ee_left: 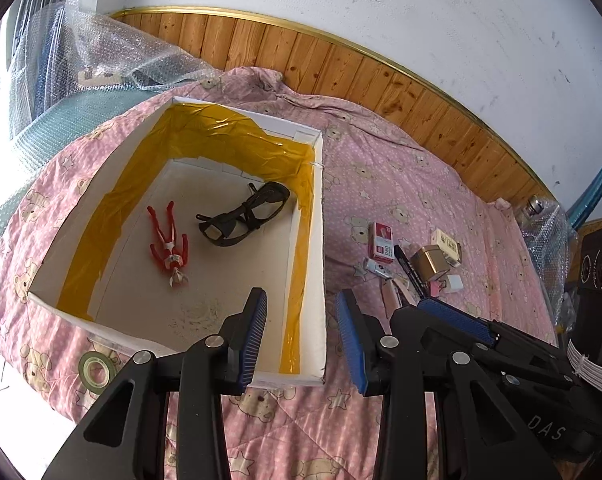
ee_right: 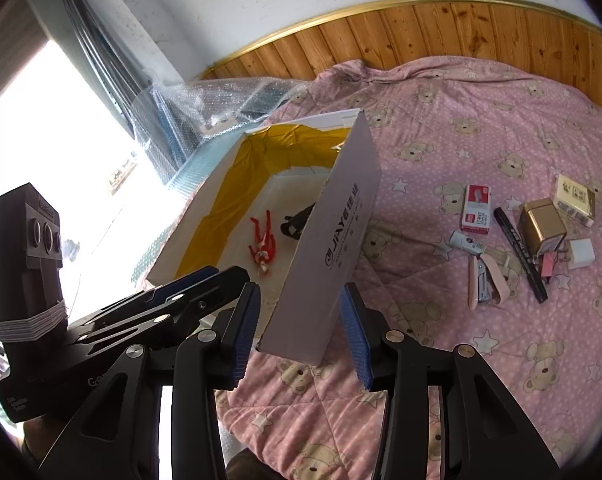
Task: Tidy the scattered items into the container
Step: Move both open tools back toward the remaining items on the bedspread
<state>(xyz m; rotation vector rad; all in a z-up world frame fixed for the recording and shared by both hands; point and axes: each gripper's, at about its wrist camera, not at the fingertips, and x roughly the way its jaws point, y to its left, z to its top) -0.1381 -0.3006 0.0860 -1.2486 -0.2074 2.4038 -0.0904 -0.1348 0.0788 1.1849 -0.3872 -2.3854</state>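
The left tool stood with its jaws wide apart and nothing between them, hovering above the near right corner of the box, one finger over the box floor and the other outside the right wall. The right tool was likewise spread wide and held nothing, its jaws straddling the near corner of the box without visible contact. The box, white with yellow tape lining its inner walls, rested on a bed covered by a pink quilt. Inside the box lay a red figure and black glasses, apart from each other on the floor. The remaining items lay scattered on the quilt to the right of the box, well apart from it: a red-and-white carton, a black marker, a gold tin, a cream packet, a white cube, a small tube and a pink stapler. The marker lay just beside the tin, and the stapler sat nearest the tools. A tape roll lay on the quilt against the near wall of the box, outside it. Bubble wrap was piled beyond the bed by the wood-panelled wall.
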